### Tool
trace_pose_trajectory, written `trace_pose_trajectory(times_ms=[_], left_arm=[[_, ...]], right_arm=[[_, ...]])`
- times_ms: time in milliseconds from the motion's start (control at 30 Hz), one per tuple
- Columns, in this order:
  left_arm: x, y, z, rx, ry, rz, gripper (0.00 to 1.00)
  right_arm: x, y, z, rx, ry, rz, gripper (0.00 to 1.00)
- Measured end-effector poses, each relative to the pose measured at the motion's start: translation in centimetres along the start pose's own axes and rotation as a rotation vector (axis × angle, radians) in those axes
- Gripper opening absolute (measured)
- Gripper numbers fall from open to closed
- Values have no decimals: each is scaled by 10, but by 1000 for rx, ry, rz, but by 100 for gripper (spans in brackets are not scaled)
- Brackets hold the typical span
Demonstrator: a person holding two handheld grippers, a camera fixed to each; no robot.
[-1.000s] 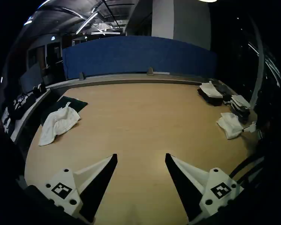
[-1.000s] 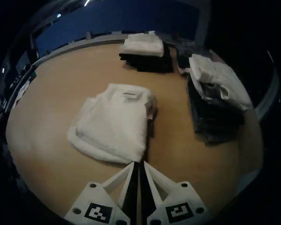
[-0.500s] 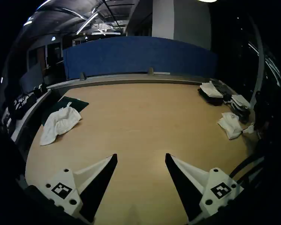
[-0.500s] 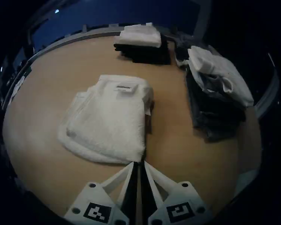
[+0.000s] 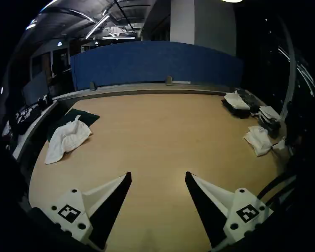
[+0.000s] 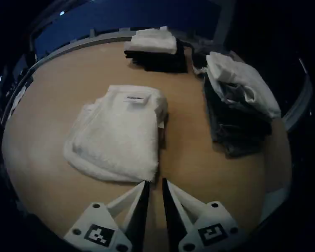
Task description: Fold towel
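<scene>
Sitting flat on the table (image 6: 187,138), the folded white towel (image 6: 117,134) is at 11 o'clock off the right gripper (image 6: 154,181), near corner just beside the tips. Fingers parted by a slit, nothing between. Left gripper (image 5: 157,174) spread wide, holding nothing; crumpled towel (image 5: 67,138) at its 10 o'clock.

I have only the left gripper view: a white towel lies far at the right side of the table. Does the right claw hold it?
Observer: No. The right claw stands at the near edge of the folded white towel, fingers slightly apart, gripping nothing.
Operator: Is the fold tidy?
Observer: Mostly; a lower layer sticks out along the edge on my view's left.
Operator: Anything on top?
Observer: A small label, near the far edge.
</scene>
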State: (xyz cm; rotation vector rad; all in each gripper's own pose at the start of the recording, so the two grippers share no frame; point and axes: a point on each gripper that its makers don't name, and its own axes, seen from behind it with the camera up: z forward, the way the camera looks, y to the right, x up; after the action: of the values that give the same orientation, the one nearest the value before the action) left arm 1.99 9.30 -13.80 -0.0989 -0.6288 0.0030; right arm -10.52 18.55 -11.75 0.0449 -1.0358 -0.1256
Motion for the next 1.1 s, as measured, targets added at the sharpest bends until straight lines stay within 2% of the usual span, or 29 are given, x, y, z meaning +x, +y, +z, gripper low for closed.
trace_pose_trajectory(times_ms=[33,200,333,400,600,800,967,1100], left_arm=[[0,0,0,0,1,0,95],[1,-1,0,-1,3,-4,95],[2,-2,0,-2,6,-7,95],[2,-2,0,-2,7,-6,95],[4,-2,-1,-2,11,-6,95],[4,-3,-3,0,12,-6,95],[2,-6,-5,4,10,-5,95],[1,-9,-7,8,11,-9,95]], right_arm=[[-1,1,-1,-3,3,2,44],[-2,5,-11,-17,21,16,64],[3,9,-19,-35,52,36,90],[8,8,-23,-41,73,45,96],[35,-12,-30,-10,144,51,98],[62,-45,-24,37,185,42,98],[68,-64,-12,56,182,33,98],[60,-71,-2,63,158,32,98]])
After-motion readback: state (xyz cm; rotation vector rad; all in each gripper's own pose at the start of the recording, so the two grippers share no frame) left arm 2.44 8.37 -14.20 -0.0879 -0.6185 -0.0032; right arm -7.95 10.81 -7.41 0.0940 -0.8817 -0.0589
